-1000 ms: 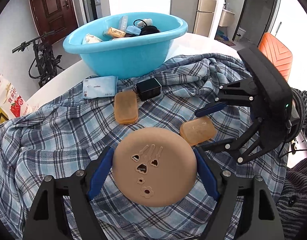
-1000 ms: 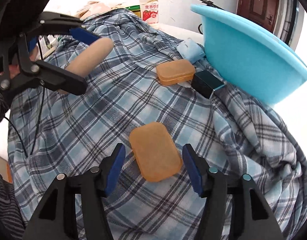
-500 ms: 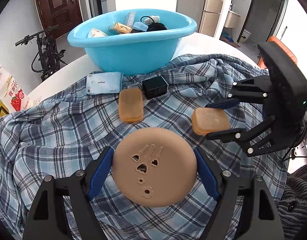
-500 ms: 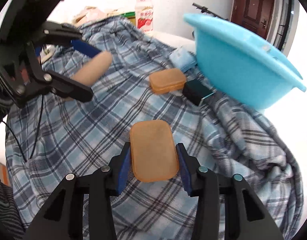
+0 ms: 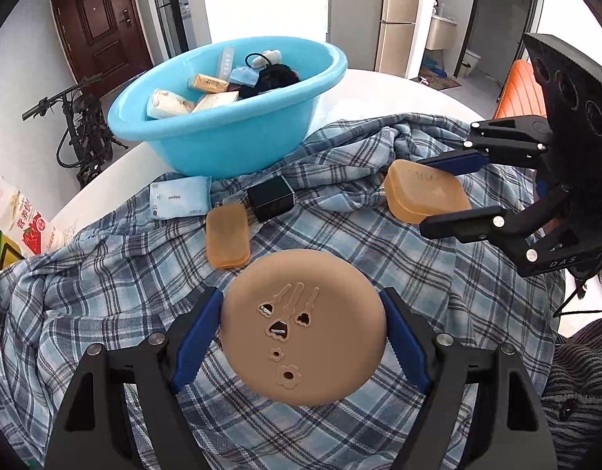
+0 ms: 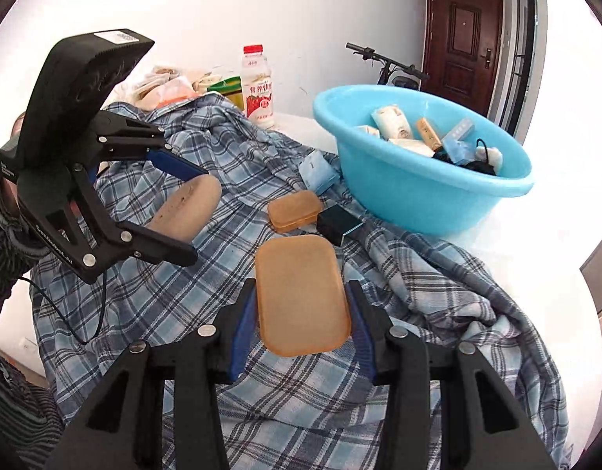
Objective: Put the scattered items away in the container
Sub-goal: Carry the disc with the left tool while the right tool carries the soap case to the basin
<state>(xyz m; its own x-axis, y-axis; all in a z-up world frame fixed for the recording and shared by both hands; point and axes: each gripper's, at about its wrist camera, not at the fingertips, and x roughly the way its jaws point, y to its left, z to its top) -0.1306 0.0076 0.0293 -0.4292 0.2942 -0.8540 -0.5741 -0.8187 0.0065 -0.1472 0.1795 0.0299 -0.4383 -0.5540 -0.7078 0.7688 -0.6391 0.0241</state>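
My left gripper (image 5: pixel 301 337) is shut on a round tan disc (image 5: pixel 302 325) with small cut-out shapes, held above the plaid cloth (image 5: pixel 105 293). My right gripper (image 6: pixel 301 313) is shut on an orange soap-like box (image 6: pixel 301 293), lifted off the cloth; it also shows in the left wrist view (image 5: pixel 426 192). The blue basin (image 5: pixel 230 133) stands at the far side with several items inside. A second orange box (image 5: pixel 227 235), a black box (image 5: pixel 271 197) and a blue packet (image 5: pixel 179 197) lie on the cloth before the basin.
A strawberry milk bottle (image 6: pixel 257 86) and snack bags (image 6: pixel 171 82) stand at the table's far edge. A red-and-white carton (image 5: pixel 22 215) sits at the left. An orange chair (image 5: pixel 520 94) and a bicycle (image 5: pixel 77 133) stand beyond the round white table (image 5: pixel 398 94).
My right gripper closed on the orange box and lifted it off the cloth toward the basin. My left gripper rose with the tan disc still held.
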